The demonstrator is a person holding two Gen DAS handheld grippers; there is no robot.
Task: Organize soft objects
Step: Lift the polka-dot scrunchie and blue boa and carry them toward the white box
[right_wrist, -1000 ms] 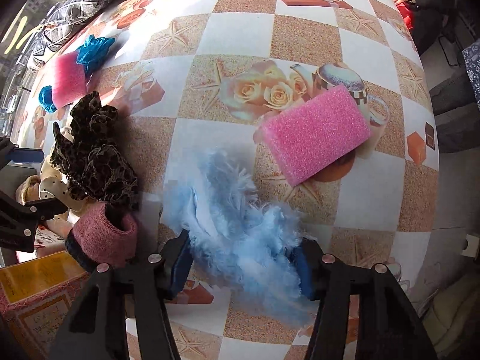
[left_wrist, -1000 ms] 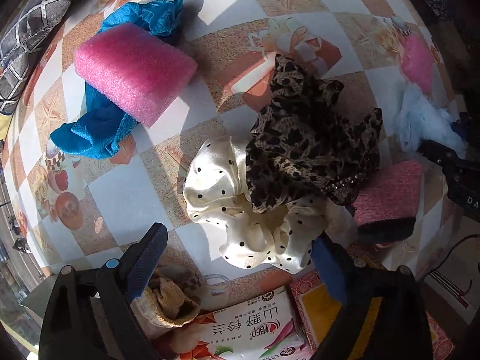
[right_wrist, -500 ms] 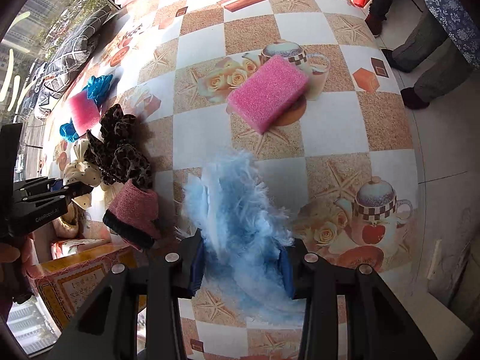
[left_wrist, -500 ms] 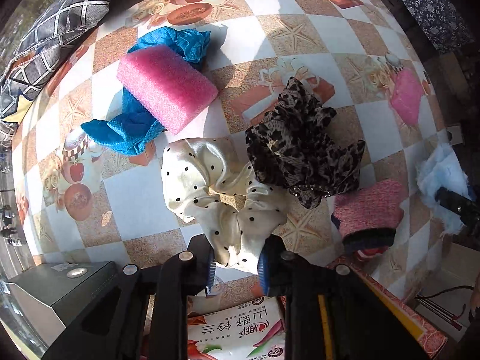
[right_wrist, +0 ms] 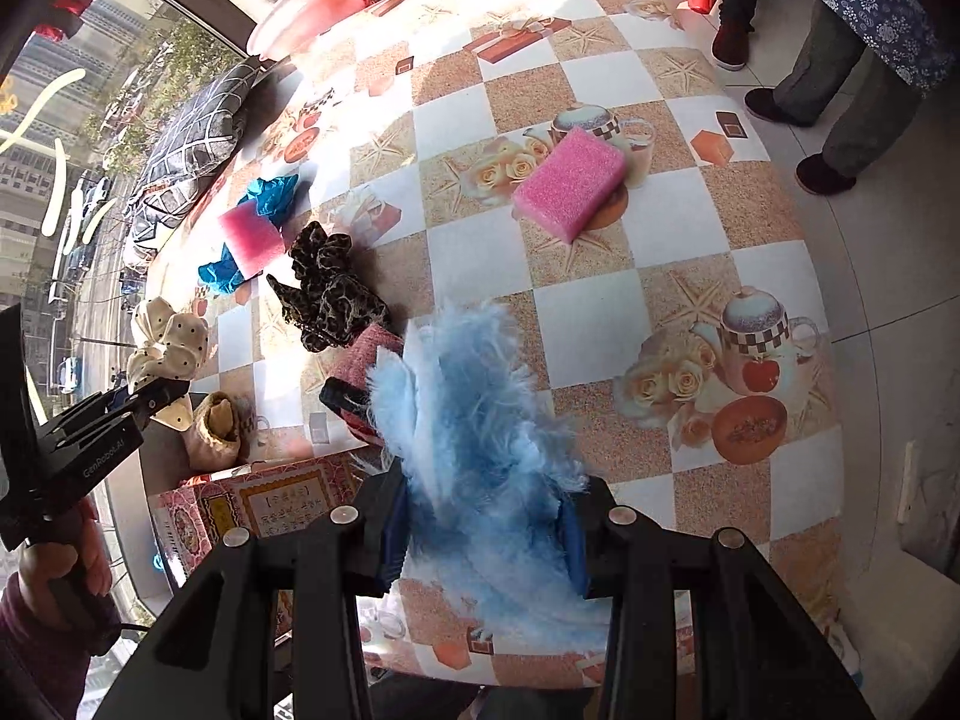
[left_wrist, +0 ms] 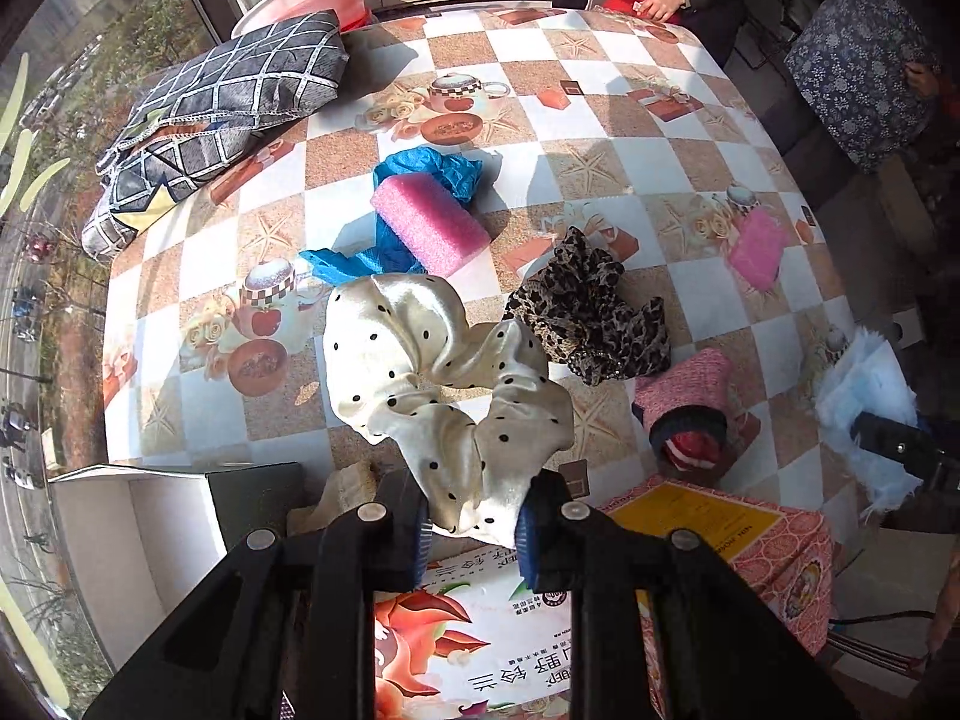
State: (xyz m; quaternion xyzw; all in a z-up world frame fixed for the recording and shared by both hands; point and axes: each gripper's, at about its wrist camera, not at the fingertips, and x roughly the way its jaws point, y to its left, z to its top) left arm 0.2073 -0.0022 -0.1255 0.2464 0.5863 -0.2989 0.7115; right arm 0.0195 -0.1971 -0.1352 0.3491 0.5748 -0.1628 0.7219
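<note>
1. The left gripper [left_wrist: 471, 531] has its fingers [left_wrist: 414, 540] narrowed onto a bunched fold of the cream dotted scrunchie [left_wrist: 438, 372], which hangs from them above the table [left_wrist: 600, 96].
2. The right gripper [right_wrist: 480, 534] has its fingers [right_wrist: 393, 531] pressed in on the blue fluffy piece [right_wrist: 474, 420], held clear of the table's near edge; its fur spills past both fingers.
3. Both held things look very light and limp. The scrunchie's satin seems slippery, so a pinch on a thick gathered part, as here, looks safer than one on a single thin layer.
4. The fluffy piece squashes easily; holding it through the core, not the loose fur tips, is likely to keep it from sliding out.
5. On the table lie a leopard scrunchie [left_wrist: 591, 315], a pink knitted piece with a dark cuff [left_wrist: 690, 408], a pink sponge [left_wrist: 429, 225] on top of a blue cloth [left_wrist: 354, 261], and a second pink sponge [right_wrist: 570, 183] well apart from the rest.
6. The sponges look springy and hold their shape, so a grip across the short sides should do; the blue cloth is pinned under its sponge.
7. A printed box [left_wrist: 720, 534] and a white carton [left_wrist: 480, 642] sit just below the grippers at the table's near edge.
</note>
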